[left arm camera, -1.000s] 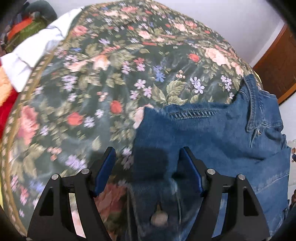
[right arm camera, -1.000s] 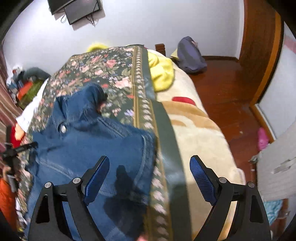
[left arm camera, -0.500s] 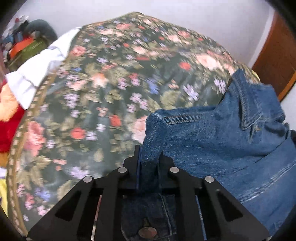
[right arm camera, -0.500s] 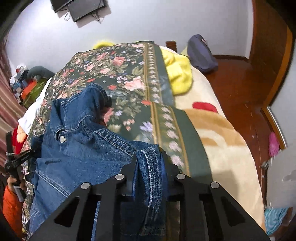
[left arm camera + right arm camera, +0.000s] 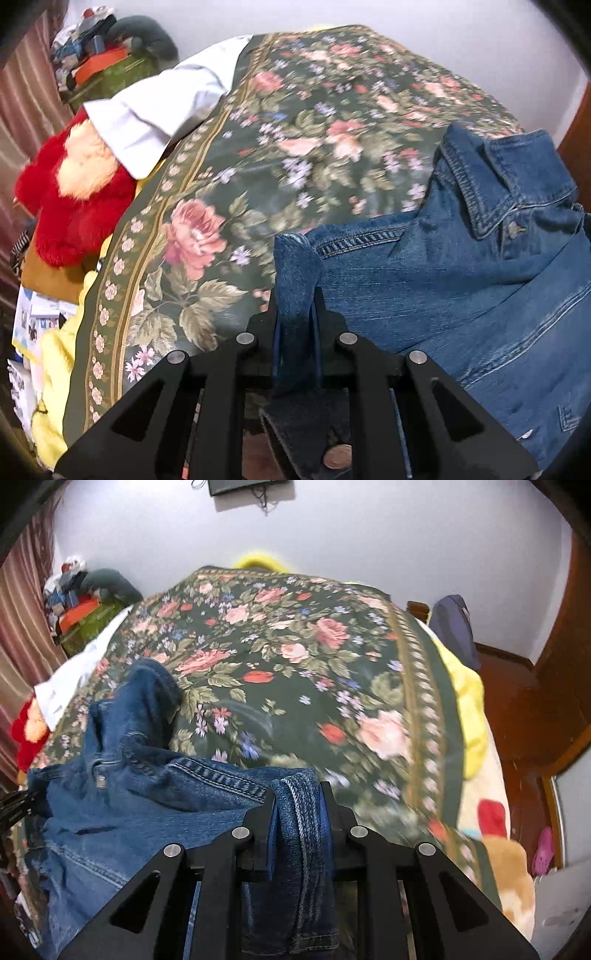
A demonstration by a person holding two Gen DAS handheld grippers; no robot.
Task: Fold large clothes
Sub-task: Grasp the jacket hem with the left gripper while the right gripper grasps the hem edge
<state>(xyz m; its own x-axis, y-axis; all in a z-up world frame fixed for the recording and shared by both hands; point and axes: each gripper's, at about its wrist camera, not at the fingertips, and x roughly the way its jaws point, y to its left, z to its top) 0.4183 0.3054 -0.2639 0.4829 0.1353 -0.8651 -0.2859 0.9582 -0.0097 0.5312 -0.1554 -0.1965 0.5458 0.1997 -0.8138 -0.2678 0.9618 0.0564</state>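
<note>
Denim jacket (image 5: pixel 461 280), collar up, lying on the floral bedspread (image 5: pixel 295 147) of a bed. Left gripper (image 5: pixel 295 314) clamped on one bunched fold of its denim; right gripper (image 5: pixel 297 805) clamped on a stitched edge. Red plush toy (image 5: pixel 74 206) beside the bedspread's border.

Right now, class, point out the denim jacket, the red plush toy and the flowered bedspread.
denim jacket (image 5: pixel 461 291): left wrist view, on its front panel.
red plush toy (image 5: pixel 74 218): left wrist view, red fur.
flowered bedspread (image 5: pixel 295 653): right wrist view, middle.
</note>
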